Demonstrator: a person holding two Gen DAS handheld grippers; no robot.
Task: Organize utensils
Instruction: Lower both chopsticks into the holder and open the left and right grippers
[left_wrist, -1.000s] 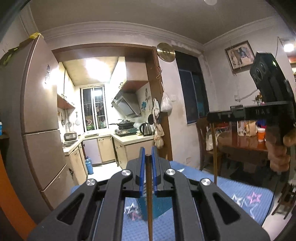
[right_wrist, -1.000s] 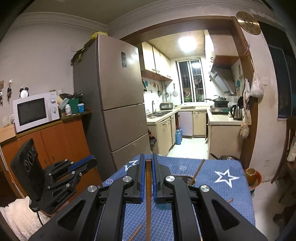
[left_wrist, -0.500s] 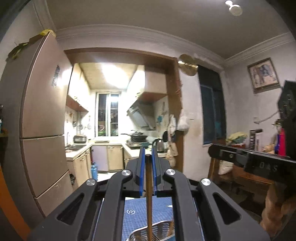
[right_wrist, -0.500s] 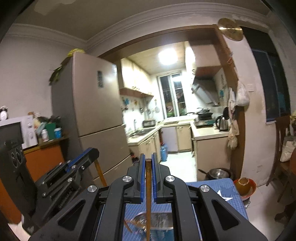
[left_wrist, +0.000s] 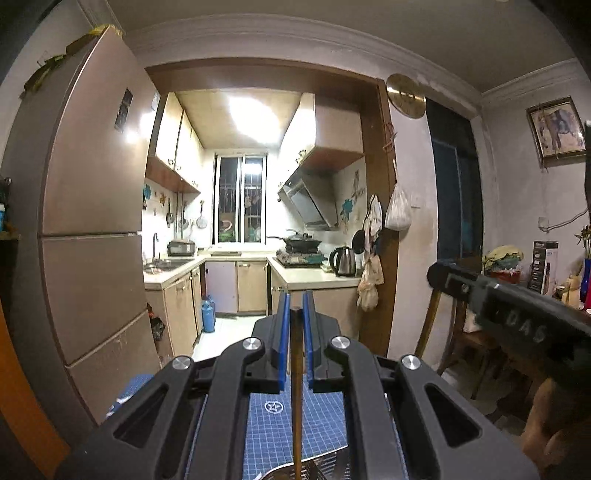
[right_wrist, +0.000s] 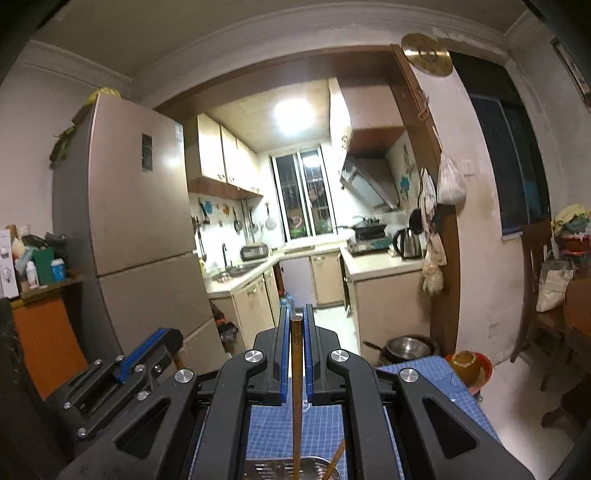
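My left gripper (left_wrist: 294, 308) is shut on a brown wooden chopstick (left_wrist: 296, 398) that hangs down into a metal perforated holder (left_wrist: 325, 468) at the bottom edge. My right gripper (right_wrist: 294, 317) is shut on another wooden chopstick (right_wrist: 296, 398), whose lower end reaches into the metal holder (right_wrist: 280, 469) below. A second chopstick (right_wrist: 337, 456) leans in that holder. The right gripper shows at the right of the left wrist view (left_wrist: 517, 314); the left gripper shows at the left of the right wrist view (right_wrist: 122, 373).
A blue grid mat (right_wrist: 436, 387) covers the table under the holder. A fridge (left_wrist: 88, 221) stands left, the kitchen doorway ahead. A wooden chair (right_wrist: 535, 295) and a bowl (right_wrist: 467, 367) are to the right. A metal pot (right_wrist: 406, 347) sits on the floor.
Both grippers have tilted up and moved over the metal holder, each still holding its chopstick. The table has dropped to the bottom edge of both views.
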